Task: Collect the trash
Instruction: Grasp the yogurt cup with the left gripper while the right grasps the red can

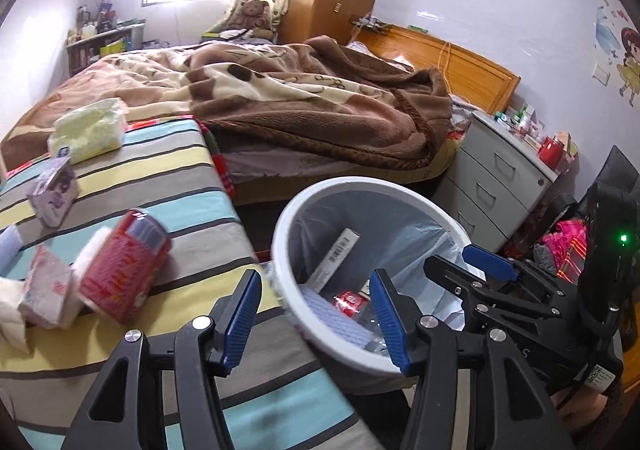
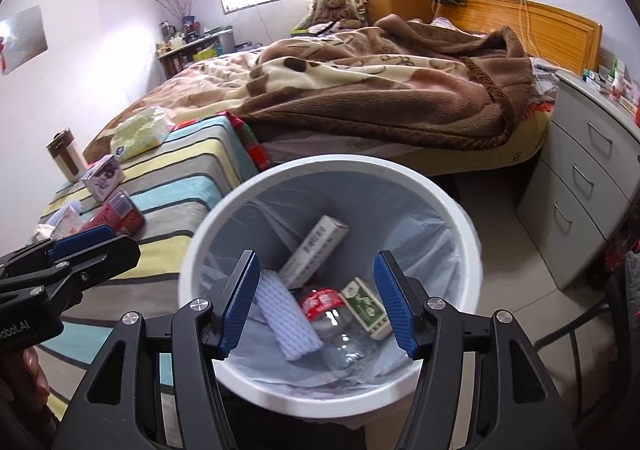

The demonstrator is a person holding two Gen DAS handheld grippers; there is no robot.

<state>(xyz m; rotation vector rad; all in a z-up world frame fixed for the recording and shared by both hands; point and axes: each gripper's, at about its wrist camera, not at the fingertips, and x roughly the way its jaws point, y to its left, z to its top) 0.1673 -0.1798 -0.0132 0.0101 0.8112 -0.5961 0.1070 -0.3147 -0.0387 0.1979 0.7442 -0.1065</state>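
A white trash bin (image 2: pixel 436 185) with a clear liner stands beside the striped table (image 1: pixel 168 153); it also shows in the left wrist view (image 1: pixel 360 183). Inside lie a long grey box (image 2: pixel 316 250), a white foam sleeve (image 2: pixel 286 324), a clear plastic bottle with a red label (image 2: pixel 332 310) and a green box (image 2: pixel 366 308). My right gripper (image 2: pixel 316 304) is open and empty above the bin. My left gripper (image 1: pixel 316 320) is open and empty over the table edge next to the bin. On the table lie a red carton (image 1: pixel 124 270), tissue packs (image 1: pixel 44 290), a purple box (image 1: pixel 54 189) and a green tissue pack (image 1: pixel 88 129).
A bed with a brown blanket (image 1: pixel 312 105) lies behind the table and bin. A grey drawer unit (image 2: pixel 580 189) with small items on top stands to the right. A thermos cup (image 2: pixel 66 159) stands at the table's far left corner.
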